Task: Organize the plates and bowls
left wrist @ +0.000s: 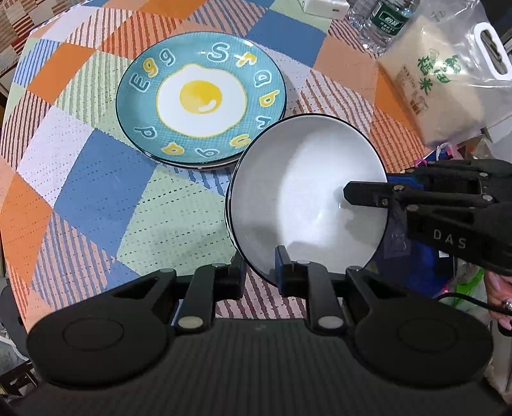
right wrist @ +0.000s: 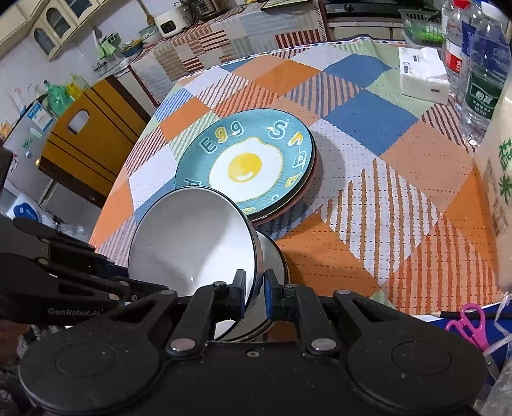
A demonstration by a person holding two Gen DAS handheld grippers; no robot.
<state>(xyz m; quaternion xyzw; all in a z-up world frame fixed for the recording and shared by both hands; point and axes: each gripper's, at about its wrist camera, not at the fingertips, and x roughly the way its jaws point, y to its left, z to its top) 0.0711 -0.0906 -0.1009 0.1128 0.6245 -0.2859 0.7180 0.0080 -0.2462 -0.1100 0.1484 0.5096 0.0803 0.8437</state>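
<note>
A white bowl (left wrist: 300, 192) with a dark rim hangs tilted above the patchwork tablecloth (left wrist: 105, 192), held by both grippers. My left gripper (left wrist: 259, 272) is shut on its near rim. My right gripper (left wrist: 380, 192) comes in from the right and is shut on the right rim, one finger inside the bowl. In the right wrist view the right gripper (right wrist: 256, 288) pinches the bowl (right wrist: 192, 240) wall, and a second bowl (right wrist: 275, 256) seems to sit just under it. The left gripper (right wrist: 140, 289) grips from the left. A stack of plates topped by a teal egg plate (left wrist: 201, 99) (right wrist: 246, 163) lies just beyond.
A bag of rice (left wrist: 441, 83), water bottles (left wrist: 384, 22) and a white box (right wrist: 422, 76) stand along the far right of the table. Pink scissors (right wrist: 470, 323) lie at the near right. The round table's edge (right wrist: 108, 204) drops off at the left.
</note>
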